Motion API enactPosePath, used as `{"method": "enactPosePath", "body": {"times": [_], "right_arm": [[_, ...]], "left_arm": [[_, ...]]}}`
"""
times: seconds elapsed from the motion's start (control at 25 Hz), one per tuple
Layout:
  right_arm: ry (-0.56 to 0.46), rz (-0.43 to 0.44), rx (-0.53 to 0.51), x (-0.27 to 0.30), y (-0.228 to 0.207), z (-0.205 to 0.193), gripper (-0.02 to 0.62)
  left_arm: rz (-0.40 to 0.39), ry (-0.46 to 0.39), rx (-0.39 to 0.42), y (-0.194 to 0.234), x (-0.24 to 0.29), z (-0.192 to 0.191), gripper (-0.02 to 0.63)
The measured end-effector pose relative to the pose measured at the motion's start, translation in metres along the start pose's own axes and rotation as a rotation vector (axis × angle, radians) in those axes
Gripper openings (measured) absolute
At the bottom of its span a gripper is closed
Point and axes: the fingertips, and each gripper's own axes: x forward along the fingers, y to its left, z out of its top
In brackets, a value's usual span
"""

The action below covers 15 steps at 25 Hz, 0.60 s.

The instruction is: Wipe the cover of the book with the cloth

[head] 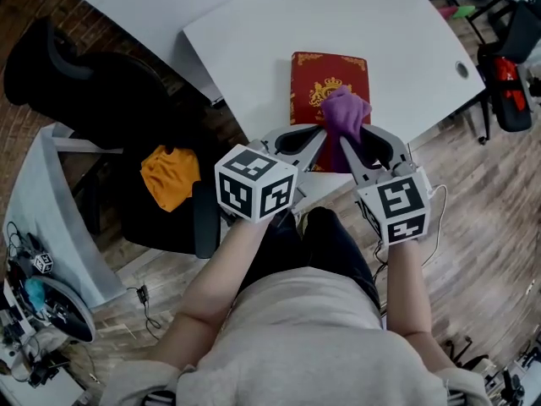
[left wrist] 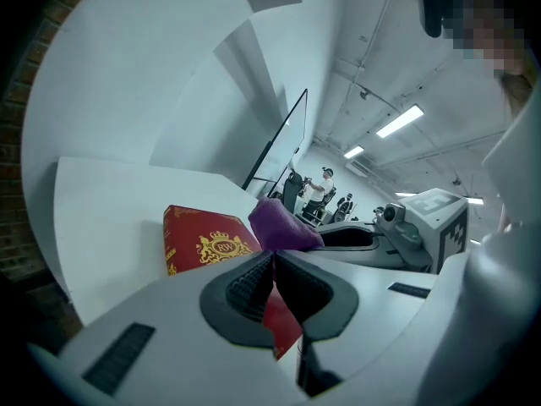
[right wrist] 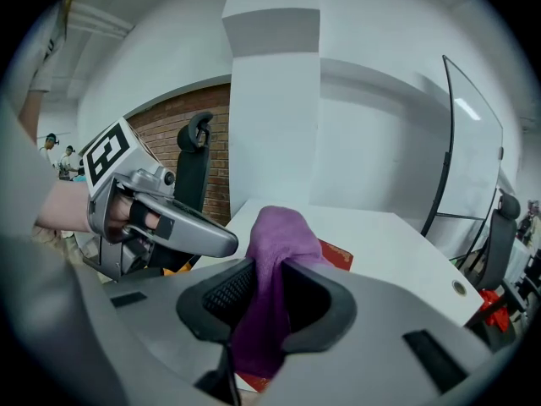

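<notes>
My right hand-held gripper (right wrist: 260, 265) is pinching the purple cloth (head: 342, 112) on the red book (head: 325, 70) mid-frame. My left hand-held gripper (left wrist: 272, 259) sits closed right beside it.

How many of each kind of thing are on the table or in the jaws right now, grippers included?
book: 1
cloth: 1
grippers: 2, the left gripper and the right gripper
Total: 4
</notes>
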Motion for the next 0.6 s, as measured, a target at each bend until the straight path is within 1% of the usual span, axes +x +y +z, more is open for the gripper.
{"method": "enactPosePath", "body": {"times": [0.16, 0.4, 0.6], "right_arm": [[0.004, -0.014, 0.002, 0.0, -0.009, -0.001, 0.106], [0.003, -0.001, -0.008, 0.003, -0.024, -0.001, 0.107], [0.023, 0.041, -0.025, 0.01, -0.038, -0.007, 0.107]], "left_arm": [[-0.011, 0.004, 0.005, -0.001, 0.008, 0.005, 0.028], [-0.006, 0.011, 0.004, -0.002, 0.023, 0.008, 0.028], [0.017, 0.006, -0.037, -0.001, 0.04, 0.008, 0.028]]}}
